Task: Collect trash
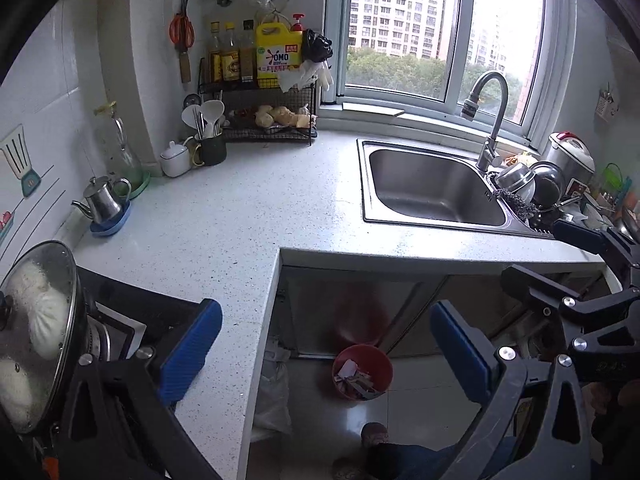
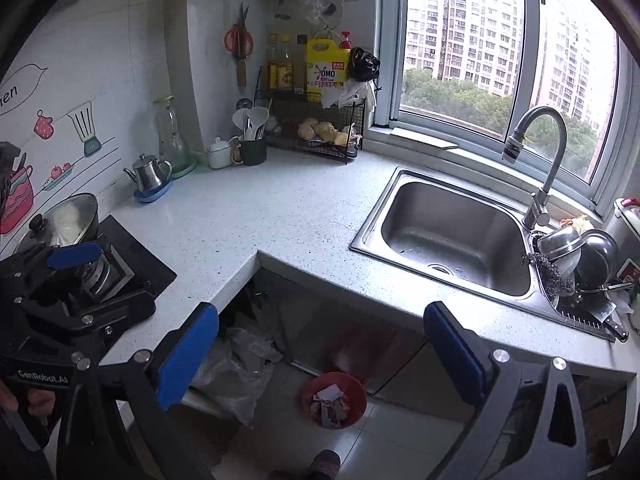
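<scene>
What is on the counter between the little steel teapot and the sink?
Nothing: between the steel teapot and the sink the speckled countertop is bare, which shows best in the right wrist view.

Speckled white L-shaped counter, tile floor below.
Counter's got a kettle, cup and rack; red bin on the floor.

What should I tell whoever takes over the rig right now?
Left gripper: open, nothing between the fingers.
Right gripper: open, also empty.
Red bin: on the floor under the counter corner, paper scraps inside.
Clear plastic bag: on the floor left of the bin, by the cabinet.
Countertop: no loose trash visible on the open stretch.
Left: check around the sink and dish pile for scraps.
</scene>
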Demonstrator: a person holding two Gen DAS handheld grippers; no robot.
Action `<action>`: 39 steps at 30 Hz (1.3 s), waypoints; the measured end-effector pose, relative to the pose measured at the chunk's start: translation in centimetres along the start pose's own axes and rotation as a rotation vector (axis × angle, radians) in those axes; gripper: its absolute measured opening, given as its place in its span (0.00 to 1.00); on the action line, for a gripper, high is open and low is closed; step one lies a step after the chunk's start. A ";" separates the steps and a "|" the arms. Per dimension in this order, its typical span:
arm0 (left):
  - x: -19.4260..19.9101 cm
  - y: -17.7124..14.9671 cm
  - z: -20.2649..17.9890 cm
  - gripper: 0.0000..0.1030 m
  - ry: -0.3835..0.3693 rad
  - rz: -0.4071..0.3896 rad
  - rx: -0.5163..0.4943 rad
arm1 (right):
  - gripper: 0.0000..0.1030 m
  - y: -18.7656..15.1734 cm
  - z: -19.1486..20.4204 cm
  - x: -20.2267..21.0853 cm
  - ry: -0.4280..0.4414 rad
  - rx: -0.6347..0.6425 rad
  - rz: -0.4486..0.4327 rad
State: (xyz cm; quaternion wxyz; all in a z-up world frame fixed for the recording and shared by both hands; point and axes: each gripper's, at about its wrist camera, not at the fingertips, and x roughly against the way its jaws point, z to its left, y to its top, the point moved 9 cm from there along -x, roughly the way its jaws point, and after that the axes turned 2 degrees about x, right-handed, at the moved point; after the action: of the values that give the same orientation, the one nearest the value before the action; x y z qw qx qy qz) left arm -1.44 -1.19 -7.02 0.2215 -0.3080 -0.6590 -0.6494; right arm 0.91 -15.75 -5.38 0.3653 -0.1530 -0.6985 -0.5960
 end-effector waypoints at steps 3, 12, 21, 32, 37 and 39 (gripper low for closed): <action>0.6 -0.2 0.1 1.00 0.014 -0.002 0.000 | 0.99 -0.2 0.4 0.3 0.007 0.002 0.003; 1.8 -0.8 0.8 1.00 0.027 0.001 0.005 | 0.99 -0.2 1.3 1.4 0.022 0.024 -0.012; 2.5 -1.5 1.0 1.00 0.046 0.001 0.017 | 0.99 -0.6 1.6 1.8 0.042 0.038 -0.009; 3.0 -1.5 0.5 1.00 0.032 -0.007 0.021 | 0.99 -1.0 1.2 2.1 0.048 0.038 -0.005; 3.2 -1.6 0.2 1.00 0.009 -0.005 0.036 | 0.99 -0.9 1.0 2.4 0.049 0.030 -0.009; 3.3 -1.7 0.1 1.00 0.001 -0.004 0.040 | 0.99 -1.0 1.0 2.5 0.050 0.030 -0.009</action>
State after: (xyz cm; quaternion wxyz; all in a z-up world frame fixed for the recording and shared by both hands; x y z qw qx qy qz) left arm -4.95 -0.60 -6.01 0.2268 -0.3020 -0.6723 -0.6367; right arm -1.73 -15.63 -4.40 0.3823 -0.1293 -0.6987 -0.5907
